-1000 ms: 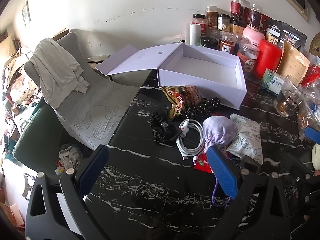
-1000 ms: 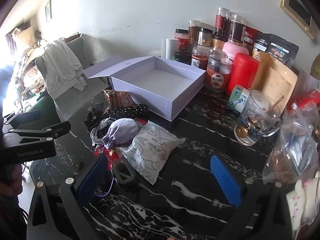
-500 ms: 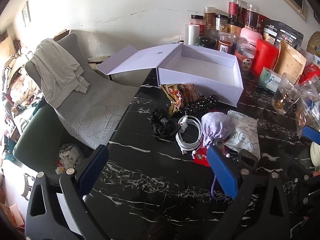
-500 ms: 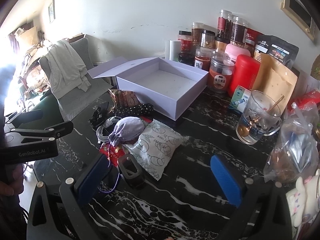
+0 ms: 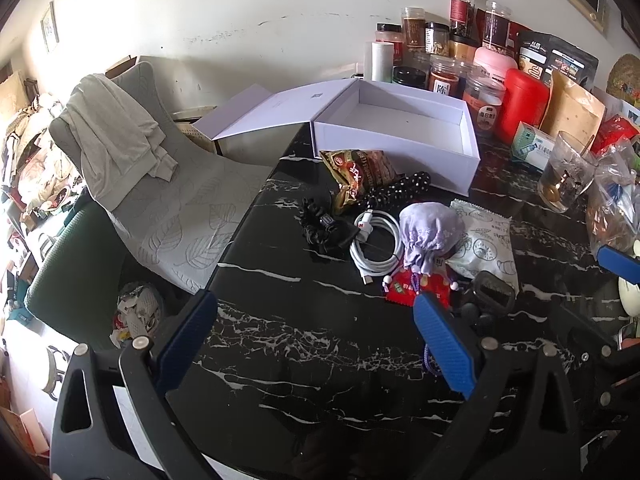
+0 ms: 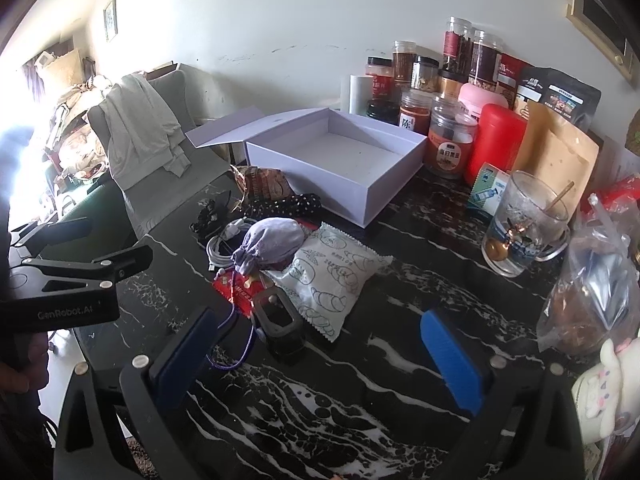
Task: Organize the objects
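Observation:
An open, empty white box [image 5: 408, 120] [image 6: 344, 152] stands at the back of the black marble table [image 5: 304, 320]. In front of it lies a pile: a brown snack bag [image 5: 356, 172], a black dotted pouch [image 5: 396, 192], a black scrunchie [image 5: 324, 228], a white coiled cable [image 5: 380, 244], a lilac drawstring pouch [image 5: 430, 232] [image 6: 272, 242], a white snack packet [image 6: 332, 276], a red charm [image 5: 416, 286] and a dark case [image 6: 280, 320]. My left gripper [image 5: 316, 344] is open and empty, short of the pile. My right gripper [image 6: 316, 356] is open and empty, near the dark case.
Jars, a red canister [image 6: 494, 144], bags and a glass mug with a spoon [image 6: 528, 224] crowd the back right. A plastic bag [image 6: 588, 288] and a plush toy [image 6: 604, 388] sit at the right. A padded chair with a cloth [image 5: 120, 148] stands left of the table.
Both grippers have drawn back and risen a little, so the pile and box look slightly farther away. Nothing on the table has moved.

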Demonstrator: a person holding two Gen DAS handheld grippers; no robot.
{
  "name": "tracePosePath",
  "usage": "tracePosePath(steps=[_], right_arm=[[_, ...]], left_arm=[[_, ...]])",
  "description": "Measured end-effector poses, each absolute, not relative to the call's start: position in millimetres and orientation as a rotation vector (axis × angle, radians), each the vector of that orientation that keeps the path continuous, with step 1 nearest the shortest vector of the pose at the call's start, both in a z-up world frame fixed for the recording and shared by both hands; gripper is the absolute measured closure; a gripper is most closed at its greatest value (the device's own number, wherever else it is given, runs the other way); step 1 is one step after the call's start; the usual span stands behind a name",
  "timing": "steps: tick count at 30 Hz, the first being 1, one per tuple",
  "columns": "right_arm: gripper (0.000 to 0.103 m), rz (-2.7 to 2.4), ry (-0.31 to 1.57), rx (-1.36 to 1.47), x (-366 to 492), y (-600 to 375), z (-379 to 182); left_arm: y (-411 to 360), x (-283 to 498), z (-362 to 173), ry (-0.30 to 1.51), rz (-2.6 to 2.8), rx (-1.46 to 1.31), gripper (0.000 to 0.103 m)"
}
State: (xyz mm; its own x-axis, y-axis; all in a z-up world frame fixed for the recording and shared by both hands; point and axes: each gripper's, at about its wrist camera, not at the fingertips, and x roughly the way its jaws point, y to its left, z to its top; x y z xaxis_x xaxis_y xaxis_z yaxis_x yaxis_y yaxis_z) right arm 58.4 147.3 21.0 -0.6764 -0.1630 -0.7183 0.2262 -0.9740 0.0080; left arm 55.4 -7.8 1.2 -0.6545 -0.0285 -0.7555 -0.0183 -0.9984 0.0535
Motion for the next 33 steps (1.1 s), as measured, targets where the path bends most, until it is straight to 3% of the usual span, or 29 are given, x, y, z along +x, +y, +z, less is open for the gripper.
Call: tracePosePath(steps=[9, 21, 28, 33], right_arm=[[0.002, -2.682, 0.113, 1.144, 66.4, 144.5, 11.5], [0.015, -2.627, 0.105, 1.146, 61.2, 139.1, -9.5], [0.033, -2.576, 0.084, 1.158, 50.4, 134.2, -21.5], [0.039, -2.535, 0.096, 1.161, 41.5, 129.2, -29.2]], left_arm=[[-9.4, 60.6, -9.7, -0.077, -2.859, 1.321, 0.004], [-13.4, 44.6, -31.8, -0.061, -2.911, 1.348, 0.010], [-17.3, 20.7, -43.5, -0.059, -2.921, 1.388, 0.023], [-20.5, -2.3, -51.4, -0.057, -2.934, 1.407, 0.028]])
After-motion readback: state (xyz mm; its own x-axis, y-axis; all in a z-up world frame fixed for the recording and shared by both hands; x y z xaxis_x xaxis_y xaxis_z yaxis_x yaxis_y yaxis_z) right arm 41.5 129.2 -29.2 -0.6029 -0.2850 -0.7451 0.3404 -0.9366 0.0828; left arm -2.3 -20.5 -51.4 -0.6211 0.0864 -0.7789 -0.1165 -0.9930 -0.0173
